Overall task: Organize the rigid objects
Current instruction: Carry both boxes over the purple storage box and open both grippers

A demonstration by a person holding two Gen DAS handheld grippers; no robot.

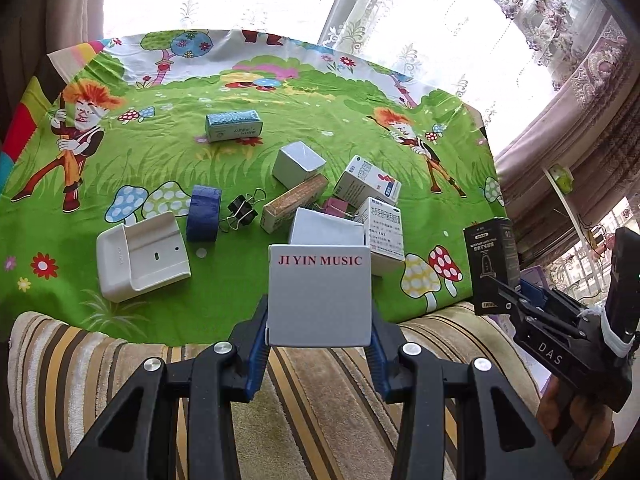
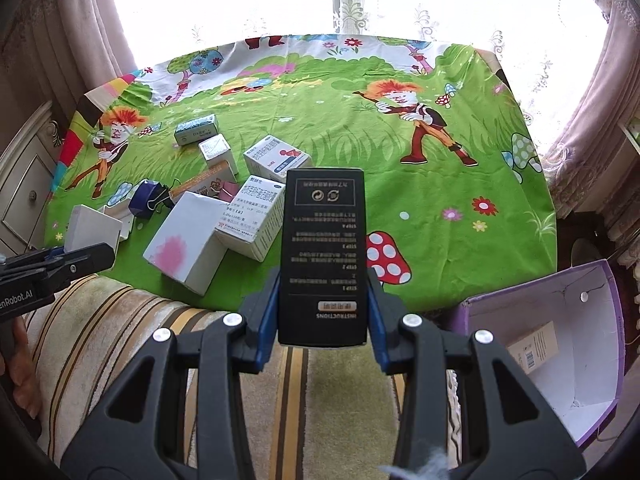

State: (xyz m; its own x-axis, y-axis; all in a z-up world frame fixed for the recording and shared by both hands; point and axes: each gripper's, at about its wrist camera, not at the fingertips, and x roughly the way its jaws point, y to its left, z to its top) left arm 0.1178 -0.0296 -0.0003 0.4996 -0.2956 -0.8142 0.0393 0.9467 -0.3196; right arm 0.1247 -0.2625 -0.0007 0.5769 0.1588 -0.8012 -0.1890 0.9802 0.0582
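My left gripper (image 1: 319, 332) is shut on a white box (image 1: 319, 296) printed "JI YIN MUSIC", held above the near table edge. My right gripper (image 2: 322, 320) is shut on a tall black box (image 2: 322, 256) with instruction text; that box also shows at the right of the left wrist view (image 1: 494, 264). Several small boxes (image 1: 376, 236) lie in a heap mid-table, with a blue tape roll (image 1: 203, 213), a black binder clip (image 1: 242, 210) and a white plastic holder (image 1: 142, 254). A blue-topped box (image 1: 234, 125) lies farther back.
The table has a green cartoon cloth (image 2: 440, 152). A striped sofa cushion (image 2: 320, 380) is below both grippers. An open purple carton (image 2: 560, 340) holding a small box stands at the right. Curtains and a window are behind; a cabinet (image 2: 24, 184) is at left.
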